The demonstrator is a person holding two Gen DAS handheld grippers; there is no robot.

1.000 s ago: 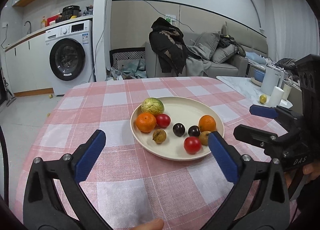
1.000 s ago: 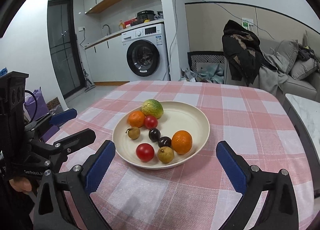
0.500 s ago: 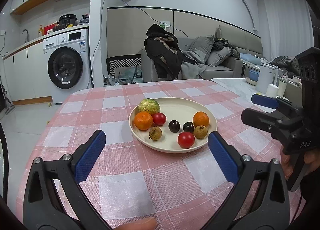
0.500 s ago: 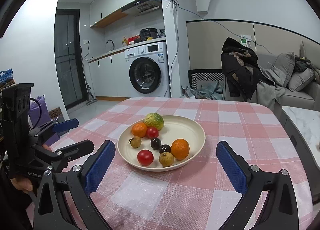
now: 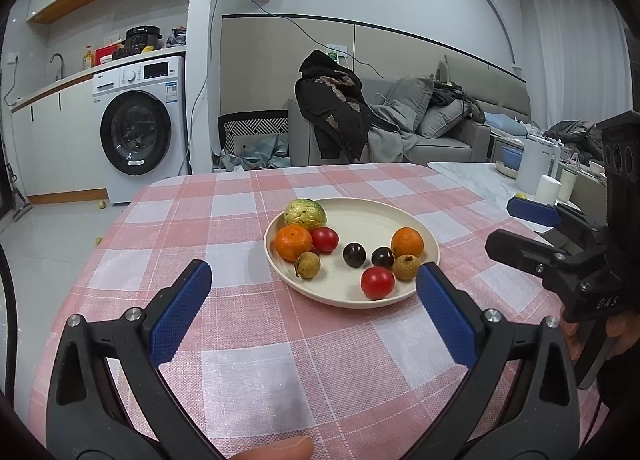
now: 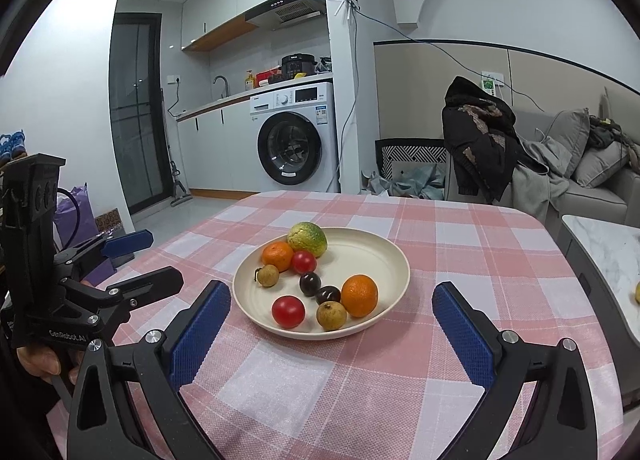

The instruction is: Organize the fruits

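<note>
A cream plate [image 5: 372, 207] [image 6: 372, 248] rests on the pink checked tablecloth and holds several fruits. At its far left edge sits a green-yellow fruit [image 5: 305, 213] [image 6: 307, 239]. Beside it lie an orange [image 5: 293, 242] [image 6: 277, 256] and a red tomato [image 5: 325, 239] [image 6: 303, 262]. A second orange [image 5: 407, 242] [image 6: 359, 295], two dark plums [image 5: 354, 254] [image 6: 310, 283], two brown longans [image 5: 308, 265] [image 6: 331, 315] and another tomato [image 5: 377, 282] [image 6: 288, 311] fill the near side. My left gripper [image 5: 312, 292] and right gripper [image 6: 332, 316] both stand open, short of the plate, holding nothing.
A white marble side table [image 5: 472, 179] with a kettle [image 5: 536, 163] and cups stands to the right. Beyond the table are a washing machine [image 5: 140, 131], a sofa [image 5: 432, 131] draped with clothes, and a small yellow fruit [image 6: 637, 292] on the marble top.
Both grippers have drawn back and tilted upward, so the plate looks smaller and more of the room shows. Both stay open; the fruits have not moved.
</note>
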